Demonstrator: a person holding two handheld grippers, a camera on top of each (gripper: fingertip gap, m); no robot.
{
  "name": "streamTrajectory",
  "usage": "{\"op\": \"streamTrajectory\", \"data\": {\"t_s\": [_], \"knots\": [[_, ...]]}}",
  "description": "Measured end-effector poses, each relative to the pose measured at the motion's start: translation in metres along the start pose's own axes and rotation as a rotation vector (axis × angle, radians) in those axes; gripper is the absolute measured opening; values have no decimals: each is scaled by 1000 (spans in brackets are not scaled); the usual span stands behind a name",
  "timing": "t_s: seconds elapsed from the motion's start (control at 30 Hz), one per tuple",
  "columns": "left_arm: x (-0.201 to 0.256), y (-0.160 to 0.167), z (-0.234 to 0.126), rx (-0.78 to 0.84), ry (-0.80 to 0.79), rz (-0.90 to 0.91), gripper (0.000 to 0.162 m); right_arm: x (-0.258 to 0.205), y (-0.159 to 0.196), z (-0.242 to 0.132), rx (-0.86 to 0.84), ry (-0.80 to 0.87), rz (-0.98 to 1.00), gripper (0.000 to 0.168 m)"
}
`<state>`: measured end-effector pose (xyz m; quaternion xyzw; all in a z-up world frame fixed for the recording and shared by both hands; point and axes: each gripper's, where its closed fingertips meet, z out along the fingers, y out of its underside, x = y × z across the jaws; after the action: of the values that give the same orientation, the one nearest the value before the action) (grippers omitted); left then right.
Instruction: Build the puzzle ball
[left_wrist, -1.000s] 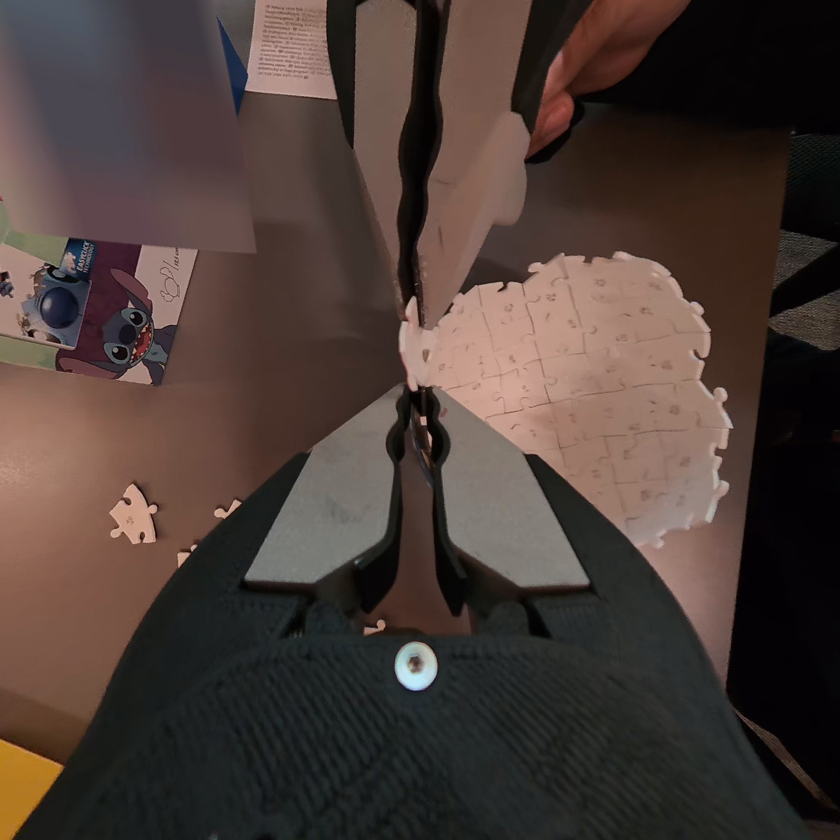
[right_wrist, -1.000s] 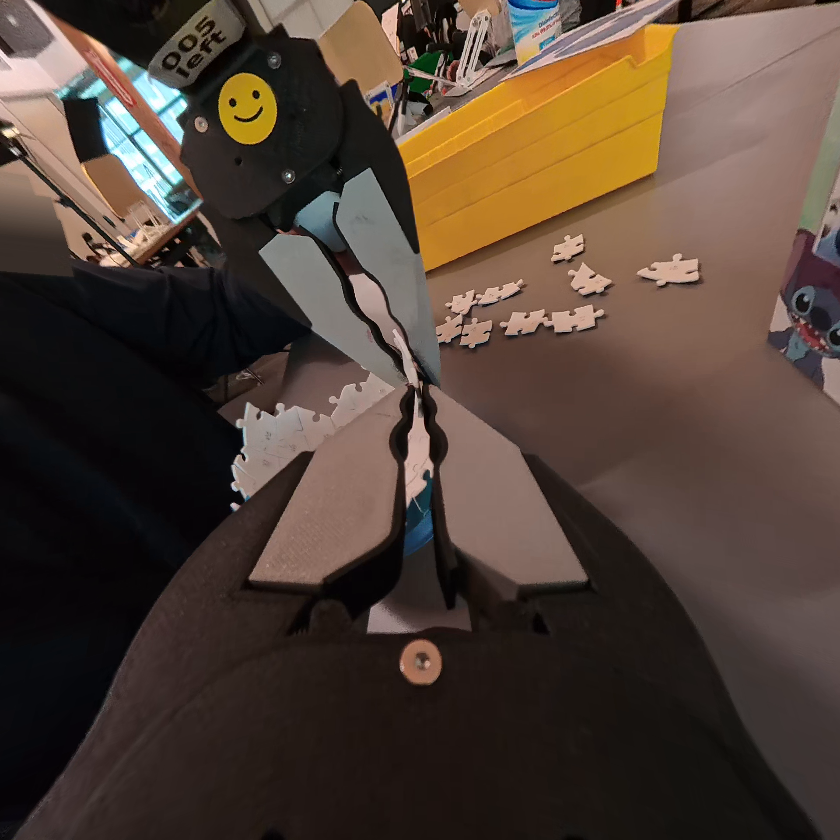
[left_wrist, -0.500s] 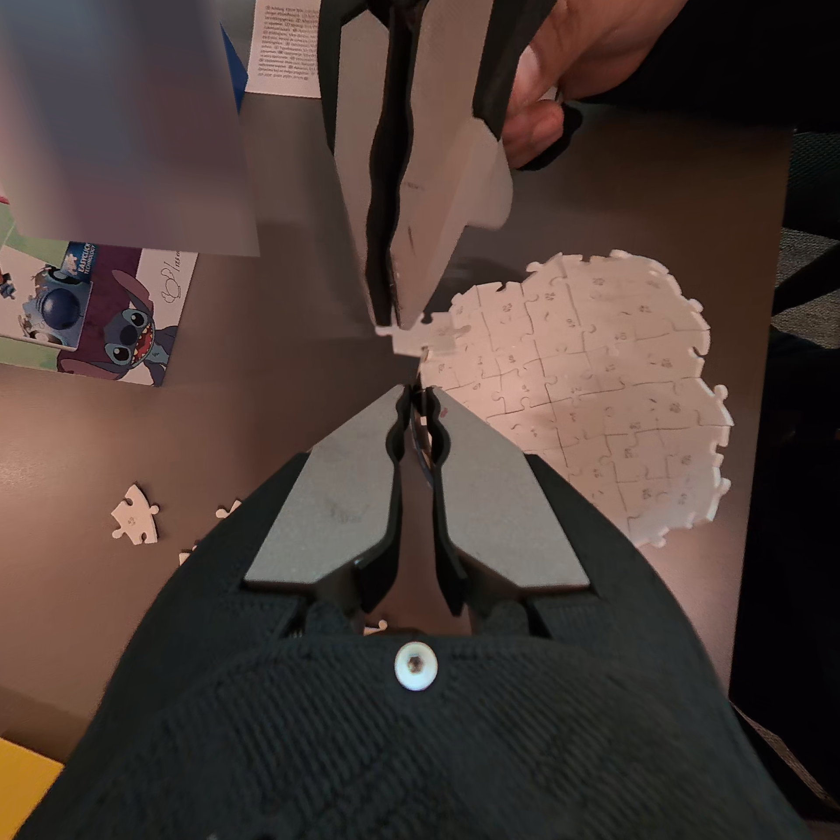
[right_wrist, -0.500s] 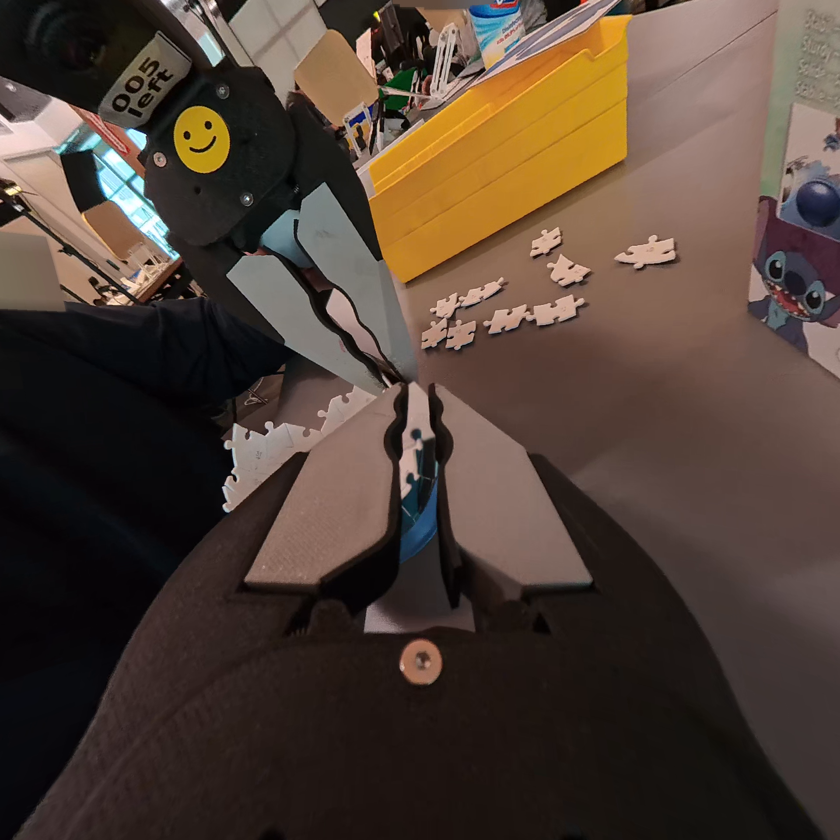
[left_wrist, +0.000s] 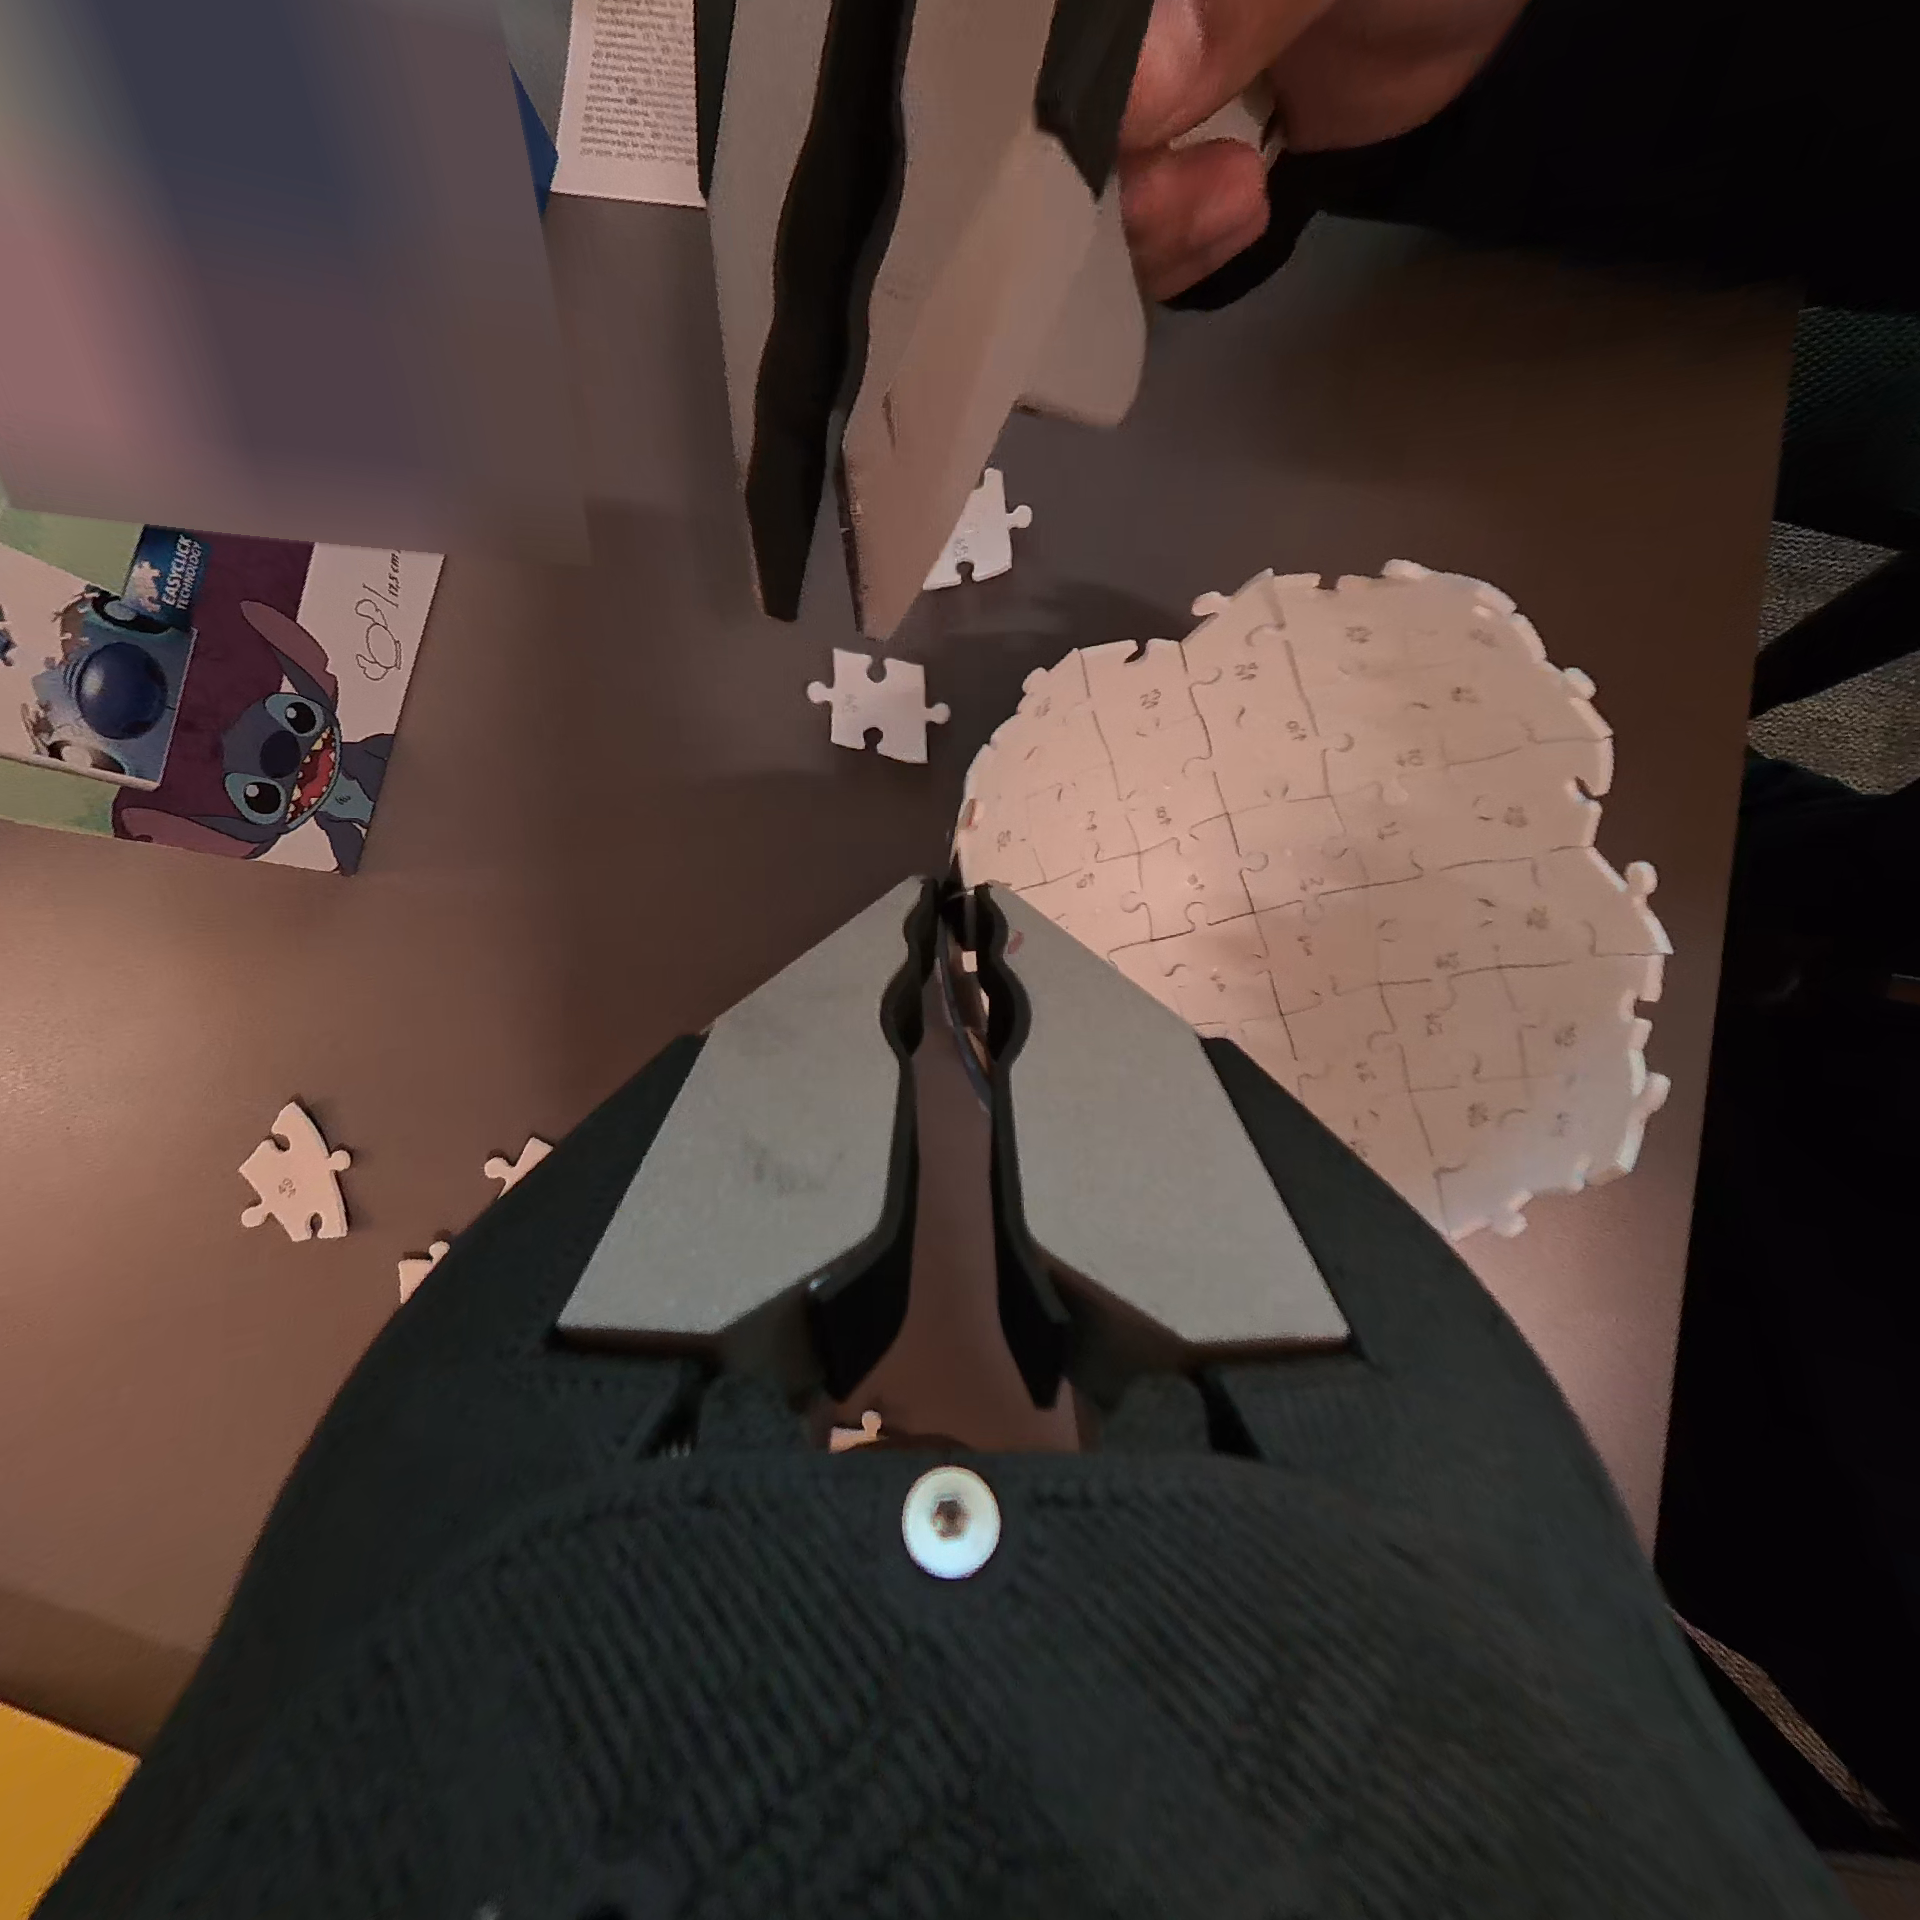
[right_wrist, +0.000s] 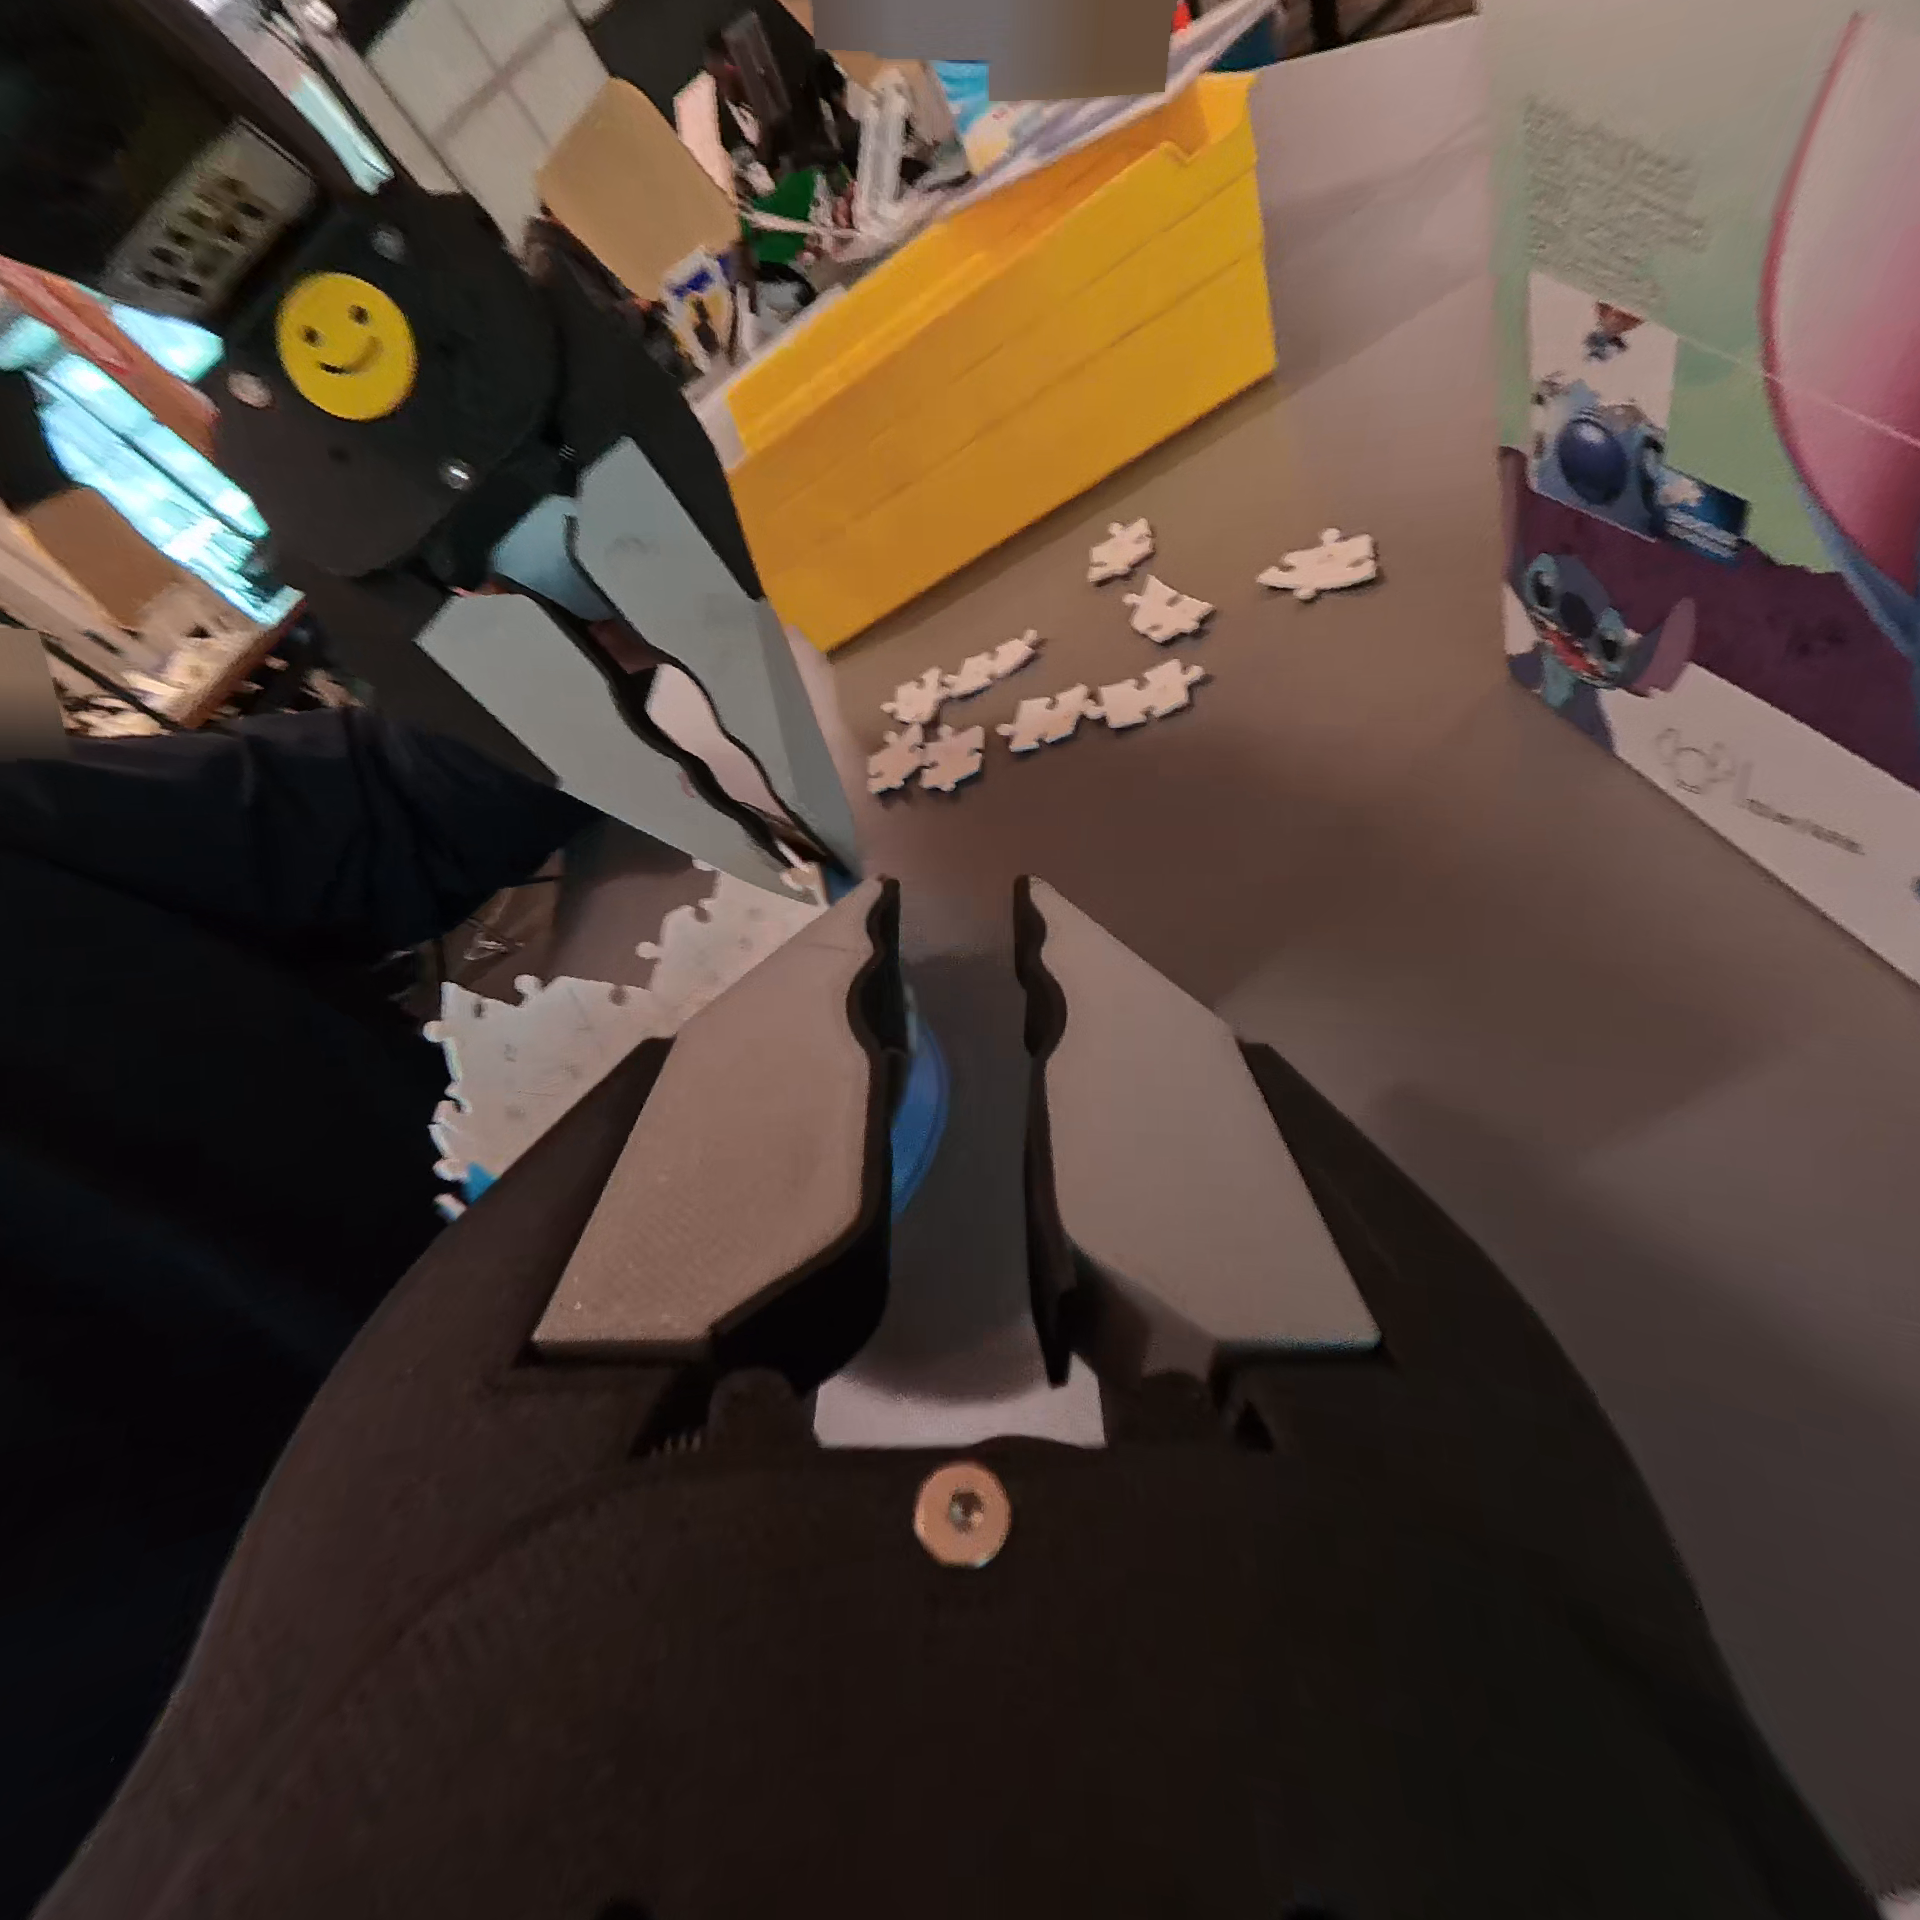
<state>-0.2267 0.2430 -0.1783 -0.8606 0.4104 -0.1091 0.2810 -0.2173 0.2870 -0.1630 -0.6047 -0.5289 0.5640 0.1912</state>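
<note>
The partly built puzzle ball is a curved shell (left_wrist: 1351, 883), white inside and blue outside (right_wrist: 920, 1112), resting on the dark table. My left gripper (left_wrist: 951, 894) is shut on the shell's left edge; it also shows in the right wrist view (right_wrist: 821, 862). My right gripper (right_wrist: 954, 894) is open and empty, its tips just past the shell's edge. In the left wrist view it hangs above the table (left_wrist: 826, 621), held by a hand. A single white puzzle piece (left_wrist: 878, 707) lies loose between the right gripper and the shell.
Several loose white pieces (right_wrist: 1039, 707) lie ahead of the right gripper, some also at the left (left_wrist: 291, 1184). Another piece (left_wrist: 982, 530) lies behind the right gripper. A yellow bin (right_wrist: 997, 395) stands farther back. The puzzle box with a blue cartoon creature (right_wrist: 1704, 520) stands at the right. My right fingertips sit around 5 cm from my left ones. Between my right fingertips and the single white puzzle piece (left_wrist: 878, 707) there is roughly 8 cm.
My right gripper was shut on a white piece at the shell's edge. It has opened and drawn back, and the piece now lies loose beside the shell. My left gripper keeps its hold.
</note>
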Motion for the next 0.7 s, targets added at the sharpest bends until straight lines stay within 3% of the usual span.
{"op": "streamTrajectory", "data": {"t_s": [0.23, 0.7], "knots": [[0, 0, -3, 1, 4, -8, 9, 41, 39, 0, -230, 258, -72, 25], [-15, -8, -39, 96, -12, -48, 12, 46, 73, 6, -444, 288, -342, 45]]}}
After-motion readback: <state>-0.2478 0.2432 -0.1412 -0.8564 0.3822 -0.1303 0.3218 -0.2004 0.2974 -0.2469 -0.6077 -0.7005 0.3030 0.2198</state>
